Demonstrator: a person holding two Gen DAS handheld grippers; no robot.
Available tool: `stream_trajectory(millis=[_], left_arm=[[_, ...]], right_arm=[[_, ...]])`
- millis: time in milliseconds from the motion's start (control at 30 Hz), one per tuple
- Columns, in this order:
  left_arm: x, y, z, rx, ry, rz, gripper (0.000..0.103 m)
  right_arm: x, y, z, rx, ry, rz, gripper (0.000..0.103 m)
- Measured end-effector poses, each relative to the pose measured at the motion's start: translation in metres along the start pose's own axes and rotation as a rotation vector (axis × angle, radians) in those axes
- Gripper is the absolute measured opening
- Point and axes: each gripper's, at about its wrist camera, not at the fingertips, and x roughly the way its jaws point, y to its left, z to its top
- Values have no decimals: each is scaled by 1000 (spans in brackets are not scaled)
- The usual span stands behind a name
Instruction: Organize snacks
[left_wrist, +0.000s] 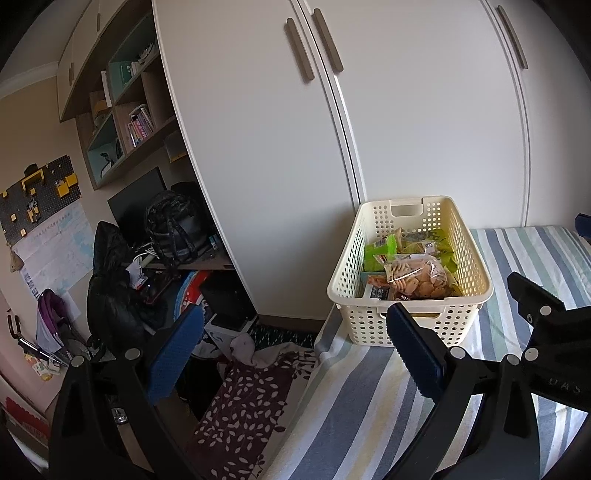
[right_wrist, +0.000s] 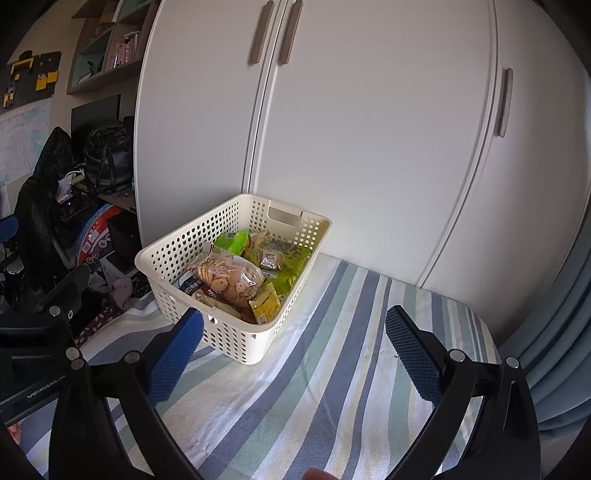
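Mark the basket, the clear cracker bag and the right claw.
basket (right_wrist: 236, 338): right wrist view, near perforated wall.
clear cracker bag (right_wrist: 227, 277): right wrist view, middle of the bag.
right claw (right_wrist: 293, 341): right wrist view, midway between its blue fingertips.

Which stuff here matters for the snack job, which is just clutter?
Job:
- basket
- cracker bag
- green packs
- yellow pack
- left gripper, right gripper, both jaws open

Clutter:
- backpack
- black jacket
- wardrobe
- bookshelf
- pegboard
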Motion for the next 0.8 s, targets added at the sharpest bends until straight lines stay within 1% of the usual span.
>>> stream_trajectory(millis=[433,700,800], left_arm=[[1,0,-1,-1,2,1,101],[0,0,-1,-1,2,4,101],[0,1,-1,-2,2,5,101]], right_arm=[[4,0,1,-5,7,4,98],[8,3,-3,-26,18,-10,98],[9,3,-3,-23,26,3,98]])
